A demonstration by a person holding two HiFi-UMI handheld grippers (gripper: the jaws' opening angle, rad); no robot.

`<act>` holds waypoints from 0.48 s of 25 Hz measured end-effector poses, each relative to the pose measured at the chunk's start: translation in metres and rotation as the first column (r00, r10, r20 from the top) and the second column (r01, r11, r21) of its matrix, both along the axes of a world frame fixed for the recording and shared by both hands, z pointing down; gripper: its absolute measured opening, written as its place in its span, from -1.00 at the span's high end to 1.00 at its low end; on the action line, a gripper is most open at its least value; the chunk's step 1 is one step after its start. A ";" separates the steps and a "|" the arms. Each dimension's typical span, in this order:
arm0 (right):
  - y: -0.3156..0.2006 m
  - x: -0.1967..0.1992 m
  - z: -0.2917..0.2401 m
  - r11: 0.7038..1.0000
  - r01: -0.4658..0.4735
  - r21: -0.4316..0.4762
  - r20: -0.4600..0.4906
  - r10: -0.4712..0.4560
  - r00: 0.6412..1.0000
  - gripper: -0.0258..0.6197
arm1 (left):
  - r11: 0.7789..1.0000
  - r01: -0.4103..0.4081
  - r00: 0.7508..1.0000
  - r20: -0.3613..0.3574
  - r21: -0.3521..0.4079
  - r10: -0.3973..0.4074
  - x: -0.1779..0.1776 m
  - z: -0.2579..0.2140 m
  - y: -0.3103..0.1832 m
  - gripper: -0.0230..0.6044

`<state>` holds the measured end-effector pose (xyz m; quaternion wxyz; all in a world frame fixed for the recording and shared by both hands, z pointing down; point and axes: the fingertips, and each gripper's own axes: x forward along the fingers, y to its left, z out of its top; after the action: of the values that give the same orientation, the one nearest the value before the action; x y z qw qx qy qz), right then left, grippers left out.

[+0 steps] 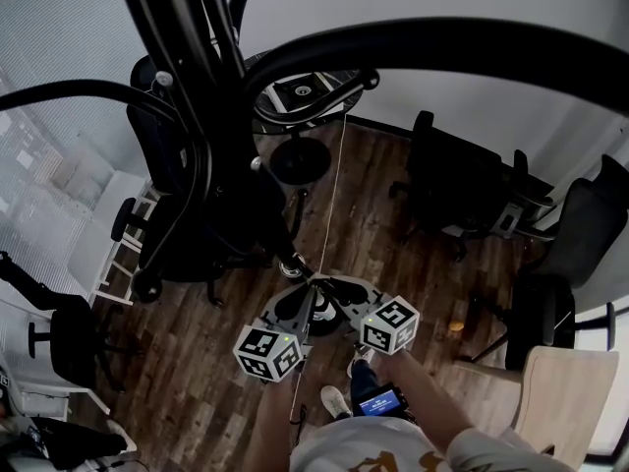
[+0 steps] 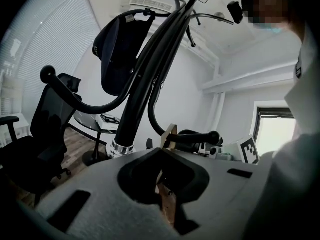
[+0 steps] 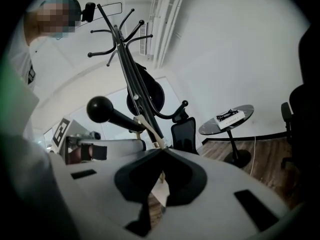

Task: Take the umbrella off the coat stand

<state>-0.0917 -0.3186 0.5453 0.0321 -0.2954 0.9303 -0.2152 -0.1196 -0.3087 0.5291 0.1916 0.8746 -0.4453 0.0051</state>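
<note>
The black coat stand (image 1: 211, 116) rises close in front of me, its curved arms ending in balls. A thick black shaft with a silver collar (image 1: 292, 265) runs down along it; I cannot tell whether this is the umbrella. My left gripper (image 1: 303, 288) and right gripper (image 1: 329, 288) meet tip to tip just below that collar. In the left gripper view the jaws (image 2: 162, 151) are closed, and a tan strip (image 2: 170, 134) sticks out of their tip. In the right gripper view the gripper (image 3: 162, 149) is likewise closed on a tan strip (image 3: 149, 126), beside a ball-ended rod (image 3: 100, 109).
A dark cap (image 2: 120, 49) hangs high on the stand. Black office chairs (image 1: 462, 190) stand around on the wooden floor. A round side table (image 1: 305, 91) with a book is behind the stand. A white cord (image 1: 329, 195) runs down past the grippers.
</note>
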 end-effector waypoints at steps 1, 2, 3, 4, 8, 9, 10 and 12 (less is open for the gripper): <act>0.000 0.001 -0.002 1.000 -0.001 -0.001 0.006 0.001 1.000 0.88 | 1.000 -0.002 1.000 -0.001 0.003 0.002 0.001 -0.001 0.000 0.86; 0.000 0.002 -0.003 1.000 -0.001 -0.001 0.013 0.001 1.000 0.88 | 1.000 -0.003 1.000 -0.002 0.006 0.003 0.001 -0.003 0.000 0.86; 0.000 0.003 -0.004 1.000 0.000 -0.001 0.020 0.000 1.000 0.88 | 1.000 -0.004 1.000 -0.002 0.008 0.004 0.002 -0.004 0.000 0.86; 0.000 0.004 -0.005 1.000 0.002 -0.001 0.026 -0.002 1.000 0.88 | 1.000 -0.005 1.000 -0.003 0.009 0.005 0.003 -0.004 0.000 0.86; 0.001 0.005 -0.007 1.000 -0.004 -0.002 0.040 0.004 0.999 0.88 | 1.000 -0.007 1.000 -0.009 0.017 0.007 0.004 -0.006 0.002 0.86; 0.000 0.006 -0.008 1.000 -0.005 -0.001 0.040 0.005 0.999 0.88 | 1.000 -0.007 1.000 -0.010 0.019 0.007 0.003 -0.007 0.002 0.86; 0.001 0.006 -0.009 1.000 -0.005 0.001 0.039 0.005 0.999 0.88 | 1.000 -0.007 1.000 -0.010 0.021 0.007 0.004 -0.008 0.002 0.86; 0.002 0.006 -0.009 1.000 -0.002 0.002 0.038 0.002 0.999 0.88 | 1.000 -0.009 1.000 -0.009 0.023 0.009 0.004 -0.008 0.003 0.86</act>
<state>-0.0857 -0.3167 0.5358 0.0503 -0.2923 0.9294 -0.2198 -0.1152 -0.3058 0.5208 0.1836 0.8787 -0.4407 -0.0031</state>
